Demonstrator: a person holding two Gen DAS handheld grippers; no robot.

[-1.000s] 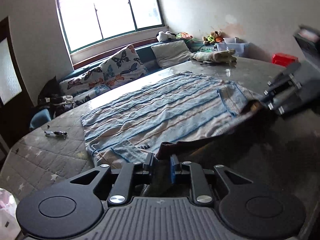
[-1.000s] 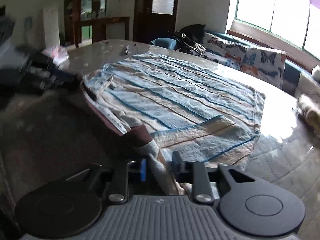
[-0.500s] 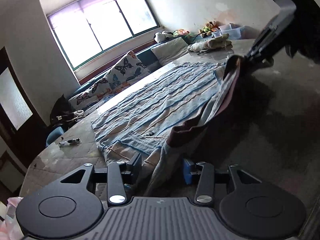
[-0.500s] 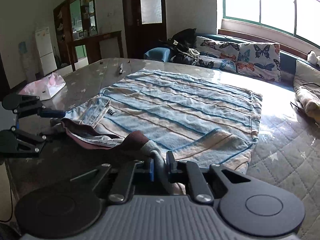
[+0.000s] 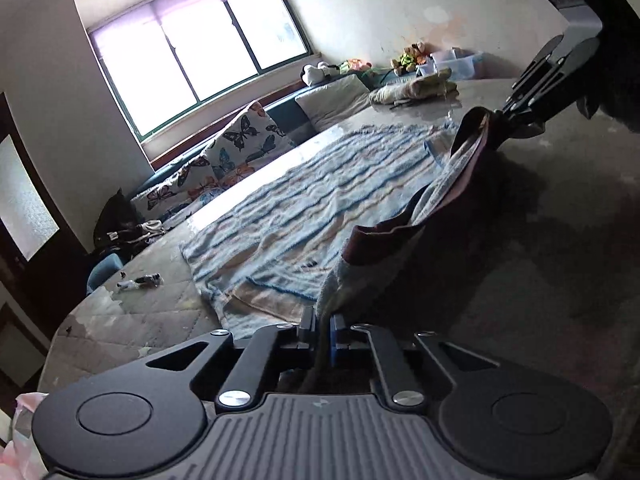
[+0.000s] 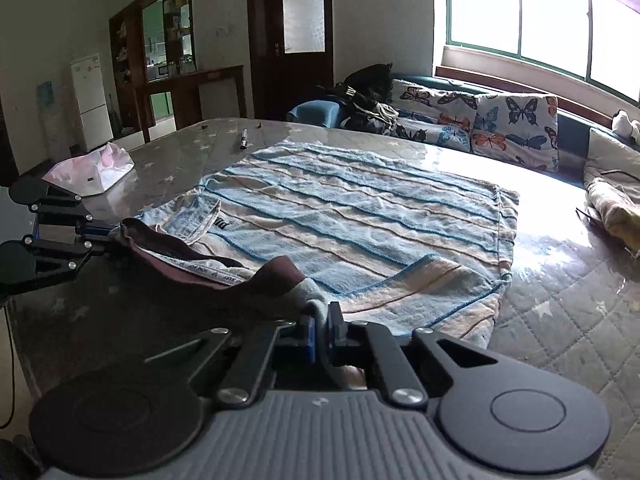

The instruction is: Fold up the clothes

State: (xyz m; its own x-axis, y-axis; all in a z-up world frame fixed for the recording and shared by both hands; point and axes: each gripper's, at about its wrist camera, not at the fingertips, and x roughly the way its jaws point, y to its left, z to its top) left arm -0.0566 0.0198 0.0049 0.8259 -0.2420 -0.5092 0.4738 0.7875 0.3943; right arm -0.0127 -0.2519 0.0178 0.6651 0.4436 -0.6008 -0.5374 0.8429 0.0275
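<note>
Striped garment [image 6: 360, 216] lay spread flat on the tabletop [image 6: 560, 300], terry-like cloth with pale blue and beige bands edged by thin blue lines. Near edge, bearing a dark maroon waistband [image 6: 224, 272] with a printed white inner tape, was raised off the surface and sagged between two gripped points. A patch pocket [image 6: 204, 216] showed on the flat part, small dark logo just beside it.

Blue-and-beige striped garment [image 6: 360, 216] with maroon waistband [image 6: 208, 276]; butterfly-print cushions [image 6: 512, 128].
</note>
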